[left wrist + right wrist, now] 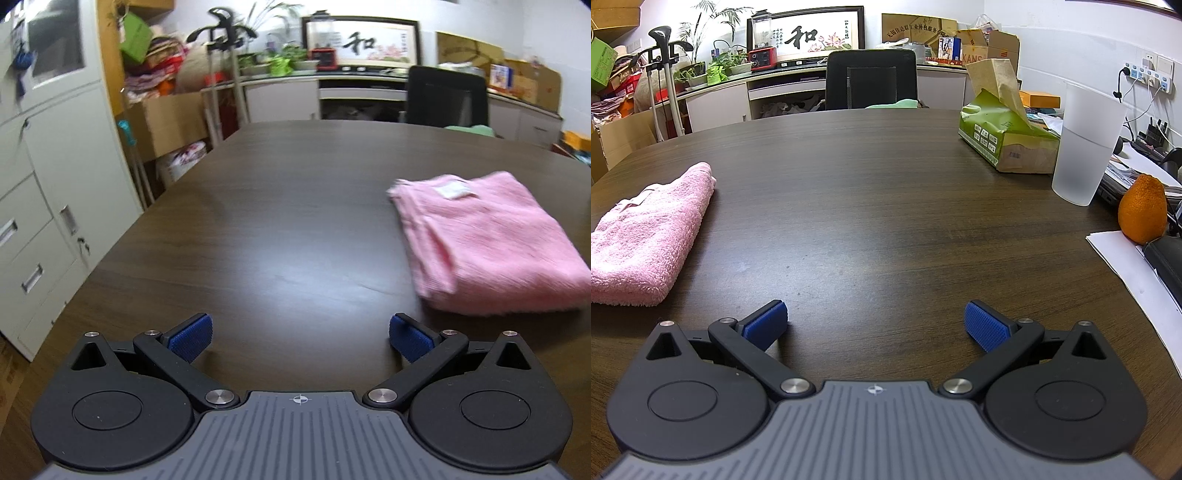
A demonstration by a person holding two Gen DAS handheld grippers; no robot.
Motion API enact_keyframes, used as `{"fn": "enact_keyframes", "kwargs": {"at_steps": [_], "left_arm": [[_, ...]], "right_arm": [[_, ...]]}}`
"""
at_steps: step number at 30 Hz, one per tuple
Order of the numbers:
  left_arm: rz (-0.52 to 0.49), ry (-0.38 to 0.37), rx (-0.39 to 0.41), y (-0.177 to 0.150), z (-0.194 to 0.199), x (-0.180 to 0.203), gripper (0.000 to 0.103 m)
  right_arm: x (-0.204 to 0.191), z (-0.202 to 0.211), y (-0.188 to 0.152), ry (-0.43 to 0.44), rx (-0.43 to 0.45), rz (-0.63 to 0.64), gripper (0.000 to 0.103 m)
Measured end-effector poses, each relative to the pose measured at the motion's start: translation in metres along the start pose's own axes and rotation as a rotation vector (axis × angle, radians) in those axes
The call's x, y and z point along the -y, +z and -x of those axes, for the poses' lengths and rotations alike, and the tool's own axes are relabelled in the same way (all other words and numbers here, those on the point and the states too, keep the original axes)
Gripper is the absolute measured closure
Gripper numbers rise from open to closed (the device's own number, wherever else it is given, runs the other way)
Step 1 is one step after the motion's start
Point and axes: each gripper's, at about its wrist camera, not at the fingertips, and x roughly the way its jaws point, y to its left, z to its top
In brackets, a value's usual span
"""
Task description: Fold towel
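Observation:
A pink towel (pixel 487 240) lies folded in a thick rectangle on the dark wooden table (pixel 288 206), with a small white label on its far end. In the left wrist view it sits ahead and to the right of my left gripper (pixel 301 338), which is open with nothing between its blue pads. In the right wrist view the same towel (pixel 650 236) lies to the left of my right gripper (pixel 875 325), also open and empty. Both grippers hover over bare table, apart from the towel.
At the right of the table stand a green tissue box (pixel 1004 136), a frosted plastic cup (pixel 1086 147), an orange fruit (pixel 1143 210) and papers (pixel 1137 266). A black chair (pixel 871 79) stands at the far edge. Grey cabinets (pixel 44 177) line the left side.

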Motion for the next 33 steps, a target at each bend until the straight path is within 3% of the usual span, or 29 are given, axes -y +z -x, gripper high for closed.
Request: {"fn": "enact_keyframes", "kwargs": {"at_steps": [11,21,33], "left_arm": [[0.100,0.003,0.001,0.014,-0.019,-0.039,0.000],[0.101,0.062,0.015,0.017,-0.031,-0.063,0.000],[0.097,0.039,0.011,0.017,-0.034,-0.075,0.000]], "right_arm": [[0.000,0.000,0.000,0.000,0.000,0.000,0.000],[0.001,-0.001,0.001,-0.001,0.000,-0.003,0.000],[0.038,-0.009,0.012,-0.126,-0.016,-0.113,0.000]]}}
